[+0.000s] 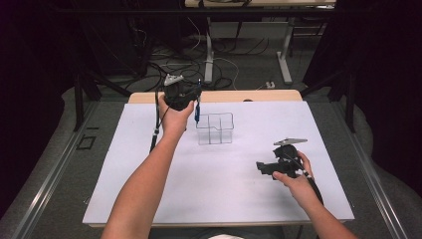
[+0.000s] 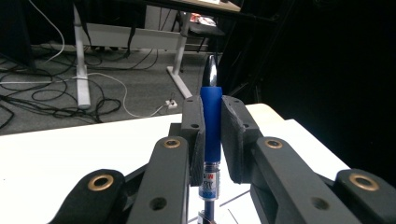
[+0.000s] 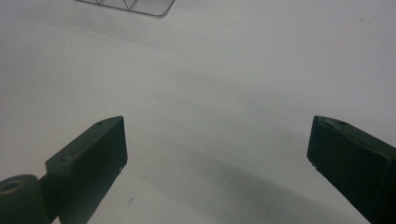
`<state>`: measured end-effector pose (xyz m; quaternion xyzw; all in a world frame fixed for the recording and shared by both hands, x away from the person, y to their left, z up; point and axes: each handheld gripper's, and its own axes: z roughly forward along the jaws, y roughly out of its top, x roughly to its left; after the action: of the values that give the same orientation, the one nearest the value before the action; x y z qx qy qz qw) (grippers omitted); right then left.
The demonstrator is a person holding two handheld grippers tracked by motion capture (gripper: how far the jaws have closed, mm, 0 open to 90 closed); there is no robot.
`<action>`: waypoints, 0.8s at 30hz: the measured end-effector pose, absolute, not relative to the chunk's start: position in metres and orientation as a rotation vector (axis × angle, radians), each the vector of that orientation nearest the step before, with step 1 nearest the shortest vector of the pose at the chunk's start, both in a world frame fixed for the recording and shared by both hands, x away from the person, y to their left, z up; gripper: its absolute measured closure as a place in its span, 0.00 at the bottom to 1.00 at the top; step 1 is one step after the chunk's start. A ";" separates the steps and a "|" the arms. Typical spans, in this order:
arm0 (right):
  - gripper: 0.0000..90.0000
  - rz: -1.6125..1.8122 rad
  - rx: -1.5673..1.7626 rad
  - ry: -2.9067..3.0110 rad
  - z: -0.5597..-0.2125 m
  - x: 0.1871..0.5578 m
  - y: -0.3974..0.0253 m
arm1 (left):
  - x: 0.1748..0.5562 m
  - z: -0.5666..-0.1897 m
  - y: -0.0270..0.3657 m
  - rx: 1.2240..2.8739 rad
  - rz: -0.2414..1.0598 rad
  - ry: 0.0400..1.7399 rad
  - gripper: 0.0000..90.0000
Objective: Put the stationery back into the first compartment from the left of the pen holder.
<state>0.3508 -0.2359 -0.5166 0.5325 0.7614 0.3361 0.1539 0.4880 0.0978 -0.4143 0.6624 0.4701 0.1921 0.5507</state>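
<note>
My left gripper (image 1: 195, 99) is raised above the far left part of the white table (image 1: 149, 189) and is shut on a blue pen (image 1: 197, 110). In the left gripper view the blue pen (image 2: 211, 126) stands upright between the jaws, its dark tip up and its clear barrel going down. The pen hangs just left of a clear plastic organizer (image 1: 215, 128) with several compartments. My right gripper (image 1: 262, 168) is low over the table at the right, open, with nothing between its fingertips (image 3: 100, 149). A corner of the organizer (image 3: 135, 5) shows at the top of the right gripper view.
The table's far edge is light wood (image 1: 239, 95). Beyond it lie cables (image 1: 184, 62) on the floor and white desk legs (image 1: 284, 55). Dark curtains stand at both sides.
</note>
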 end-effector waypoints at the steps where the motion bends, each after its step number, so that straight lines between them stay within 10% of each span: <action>1: 0.05 0.967 1.518 2.183 -0.517 0.351 -0.236 | 0.489 -0.415 0.097 1.576 0.459 1.111 0.89; 24: 0.03 0.960 1.482 2.208 -0.518 0.351 -0.235 | 0.498 -0.442 0.083 1.603 0.505 1.122 0.89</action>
<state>0.3508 -0.2353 -0.5182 0.5179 0.7712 0.3355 0.1565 0.4981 0.0834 -0.4415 0.6718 0.4702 0.2116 0.5318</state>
